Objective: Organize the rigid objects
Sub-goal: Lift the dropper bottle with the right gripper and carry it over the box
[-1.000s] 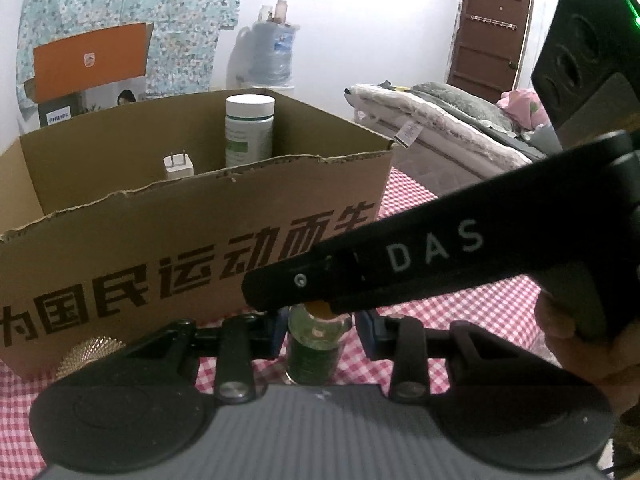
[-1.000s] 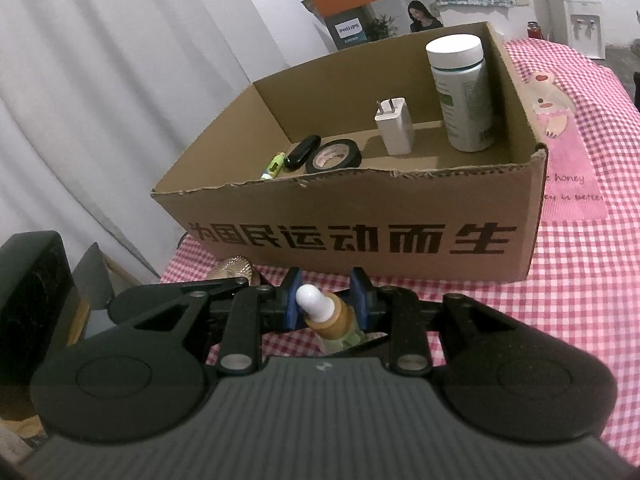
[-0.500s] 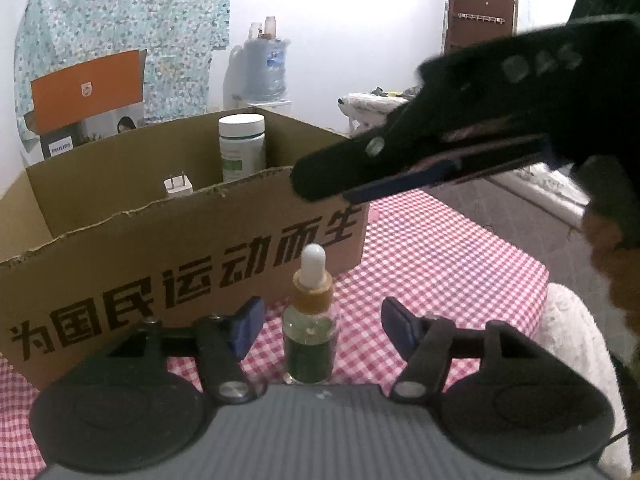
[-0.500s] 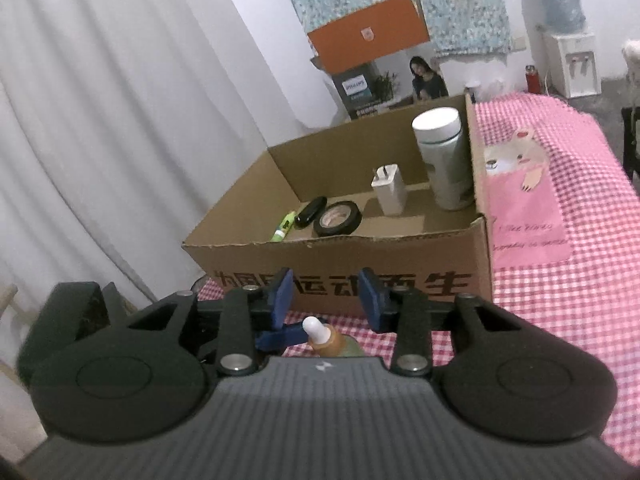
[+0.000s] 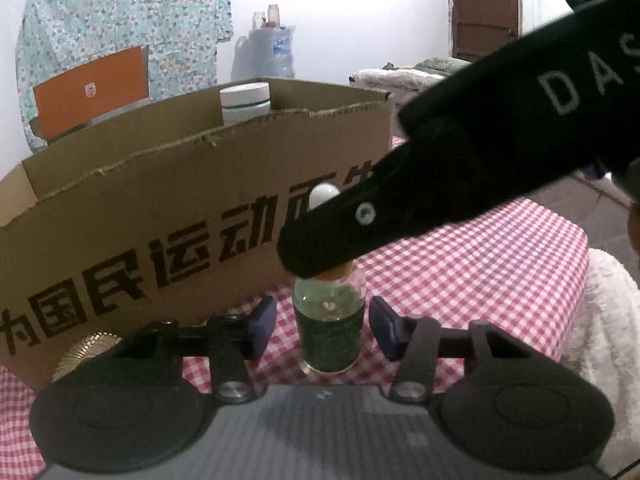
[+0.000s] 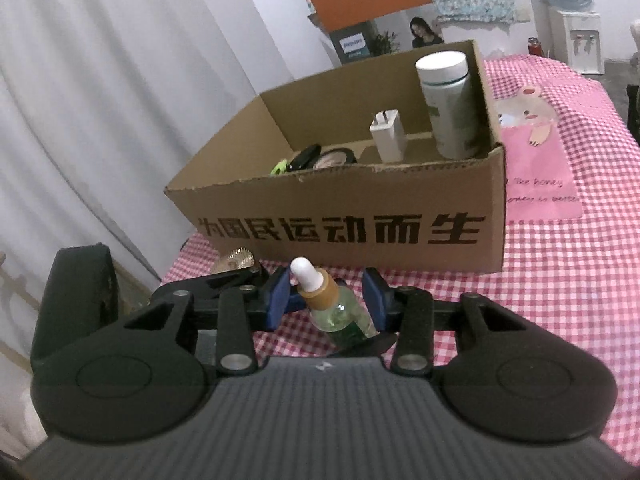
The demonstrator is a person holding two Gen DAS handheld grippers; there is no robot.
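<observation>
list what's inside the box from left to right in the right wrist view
green marker → black case → tape roll → white charger → white-capped bottle

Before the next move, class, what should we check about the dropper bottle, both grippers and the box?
1. Dropper bottle stands upright on the checked tablecloth: ok.
2. Left gripper straddles the bottle's body: ok.
3. Left gripper pressing the glass: not ok; its jaws have just been closing, but gaps remain.
4. Right gripper gripping the cap: not ok; its jaws have just been opening, with gaps on both sides.
5. Cardboard box open on top: ok.
6. Free floor just behind the box's front wall: cannot tell.
</observation>
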